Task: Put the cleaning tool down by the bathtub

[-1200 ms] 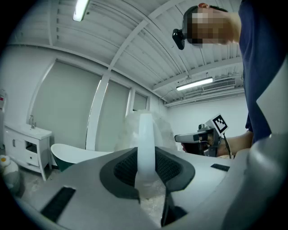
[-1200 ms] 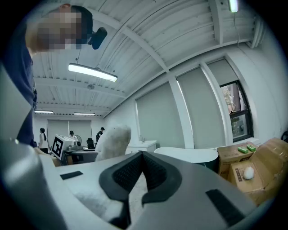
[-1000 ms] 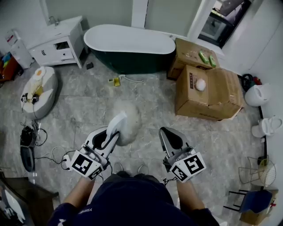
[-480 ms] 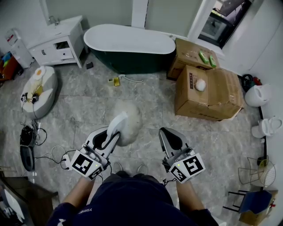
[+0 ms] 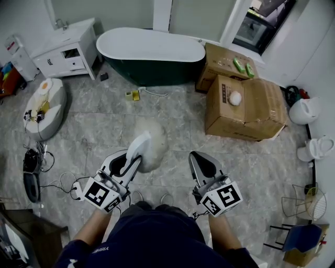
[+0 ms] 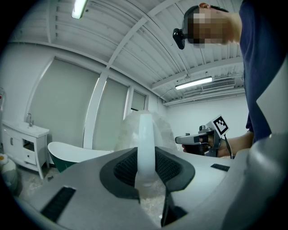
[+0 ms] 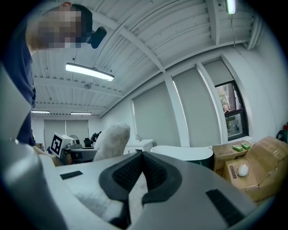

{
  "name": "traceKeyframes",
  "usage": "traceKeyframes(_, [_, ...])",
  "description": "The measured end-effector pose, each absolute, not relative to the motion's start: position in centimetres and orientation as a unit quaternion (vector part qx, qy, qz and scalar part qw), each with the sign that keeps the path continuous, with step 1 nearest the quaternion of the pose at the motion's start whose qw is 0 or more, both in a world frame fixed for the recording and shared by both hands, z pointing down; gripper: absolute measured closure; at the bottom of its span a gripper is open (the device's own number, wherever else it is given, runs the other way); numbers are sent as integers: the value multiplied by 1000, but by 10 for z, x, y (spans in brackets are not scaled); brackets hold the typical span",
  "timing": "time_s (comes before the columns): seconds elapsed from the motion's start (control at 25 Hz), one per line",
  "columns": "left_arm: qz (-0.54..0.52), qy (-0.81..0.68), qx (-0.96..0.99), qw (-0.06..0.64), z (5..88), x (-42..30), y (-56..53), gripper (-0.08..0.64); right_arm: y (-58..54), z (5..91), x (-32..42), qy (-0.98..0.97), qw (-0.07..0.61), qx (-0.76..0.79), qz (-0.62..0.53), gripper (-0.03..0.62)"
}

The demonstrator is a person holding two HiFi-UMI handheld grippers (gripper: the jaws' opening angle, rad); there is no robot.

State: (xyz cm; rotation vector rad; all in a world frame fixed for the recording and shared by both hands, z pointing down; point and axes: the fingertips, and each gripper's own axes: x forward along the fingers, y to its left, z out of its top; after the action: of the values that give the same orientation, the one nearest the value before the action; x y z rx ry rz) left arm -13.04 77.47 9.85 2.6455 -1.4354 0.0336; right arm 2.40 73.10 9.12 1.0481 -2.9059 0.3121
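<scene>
Between the jaws of the left gripper (image 5: pixel 131 159) the brush (image 5: pixel 157 141) was clamped by its white handle, fluffy head past the tips, well short of the bathtub (image 5: pixel 152 49). Beside it, equally far from the bathtub, the right gripper (image 5: pixel 199 157) was closed on nothing.

Grey marbled floor (image 5: pixel 104 125) underfoot. White vanity cabinet (image 5: pixel 68 49) against pale far wall (image 5: pixel 120 13), at left. Cardboard boxes (image 5: pixel 246 107) piled at right, below dark window (image 5: pixel 259 26). Lit tube lamp (image 7: pixel 89 72) on ribbed white ceiling (image 7: pixel 180 31).
</scene>
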Motion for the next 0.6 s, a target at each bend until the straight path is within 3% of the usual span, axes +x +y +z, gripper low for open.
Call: traceKeyframes(0.6, [20,-485,873,56,105,-58,769,448,724,102,102,-938,13,331,106,588])
